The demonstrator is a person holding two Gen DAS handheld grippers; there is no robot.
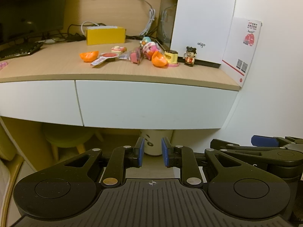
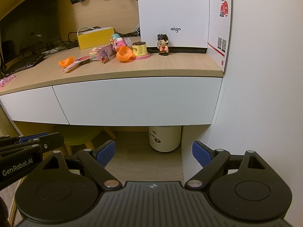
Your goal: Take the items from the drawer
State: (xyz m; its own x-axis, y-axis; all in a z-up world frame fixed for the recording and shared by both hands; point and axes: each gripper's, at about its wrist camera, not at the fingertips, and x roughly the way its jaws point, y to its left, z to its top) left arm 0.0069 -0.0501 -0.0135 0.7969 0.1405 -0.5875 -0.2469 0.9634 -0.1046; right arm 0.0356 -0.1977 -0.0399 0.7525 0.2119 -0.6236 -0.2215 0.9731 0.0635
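The white right-hand drawer [image 1: 151, 104] [image 2: 136, 100] under the wooden desk top is closed, its front flat with no handle showing. Both grippers hover in front of and below it, apart from it. My left gripper [image 1: 152, 152] has its blue pads a narrow gap apart with nothing between them. My right gripper [image 2: 154, 153] stands wide open and empty. The right gripper's blue pad [image 1: 265, 141] shows at the left wrist view's right edge. The left gripper's fingers [image 2: 32, 140] reach into the right wrist view from the left. The drawer's contents are hidden.
A second closed drawer [image 1: 37, 98] sits to the left. On the desk lie orange capsule halves [image 1: 89, 55], small toys [image 1: 149, 47], a figurine [image 2: 162, 44], a yellow box [image 1: 105, 35] and a white box [image 2: 174, 13]. A white bin [image 2: 164, 139] and a green stool [image 2: 79, 134] stand below. A white wall [image 2: 265, 94] is at right.
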